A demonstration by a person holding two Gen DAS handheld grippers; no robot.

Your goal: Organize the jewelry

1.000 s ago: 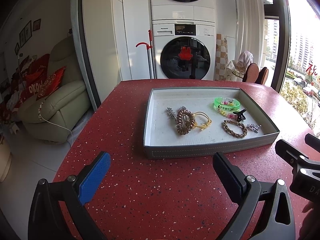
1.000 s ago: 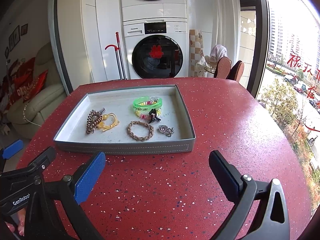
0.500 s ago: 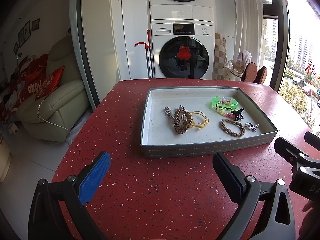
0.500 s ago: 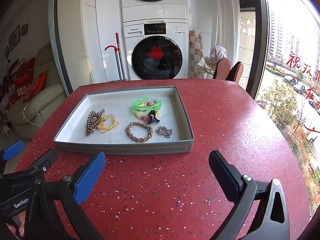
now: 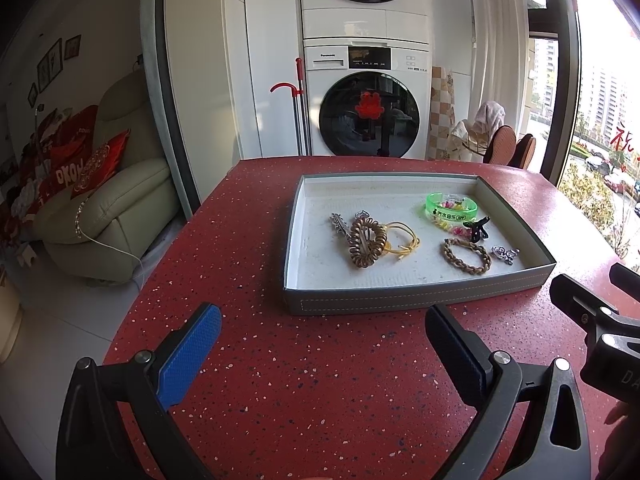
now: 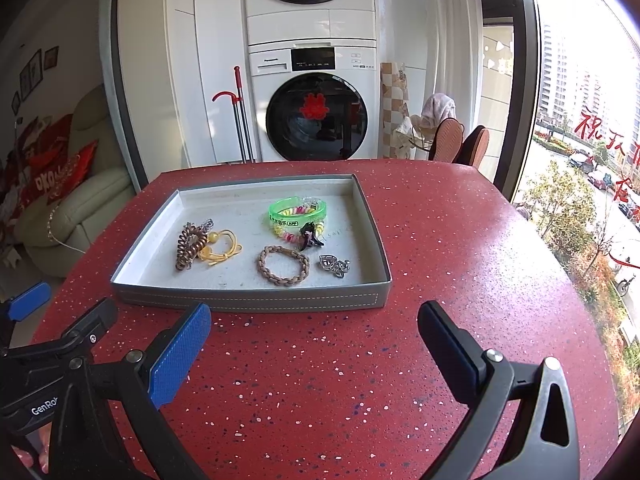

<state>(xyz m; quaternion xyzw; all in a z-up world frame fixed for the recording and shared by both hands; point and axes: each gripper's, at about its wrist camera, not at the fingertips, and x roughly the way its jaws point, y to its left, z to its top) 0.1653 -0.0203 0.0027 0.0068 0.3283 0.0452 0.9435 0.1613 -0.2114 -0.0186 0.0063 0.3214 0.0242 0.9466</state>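
A grey tray (image 5: 416,304) is sitting in the centre of the frame on the red speckled table (image 5: 320,380), and all the jewelry is lying inside it. In the left wrist view, a brown spiral hair tie (image 5: 366,242) is resting at the tray's left-centre, touching a yellow cord bracelet (image 5: 404,242) on its right and a silver clip (image 5: 339,224) on its left. Toward the upper right of the tray, a green translucent bangle (image 5: 452,208) is lying over a pink-and-yellow beaded bracelet (image 5: 450,226), with a small black claw clip (image 5: 479,229) just beside them. Lower right, a brown braided bracelet (image 5: 466,255) is lying near a silver charm (image 5: 505,254) — the two are apart.

The left gripper (image 5: 322,344) is hovering above the table in the lower part of the frame, short of the tray's near wall, its fingers spread wide and holding nothing. The right gripper (image 6: 314,336) is hovering likewise — fingers wide apart, empty. A white washing machine (image 5: 366,100) is standing at the top centre beyond the table.
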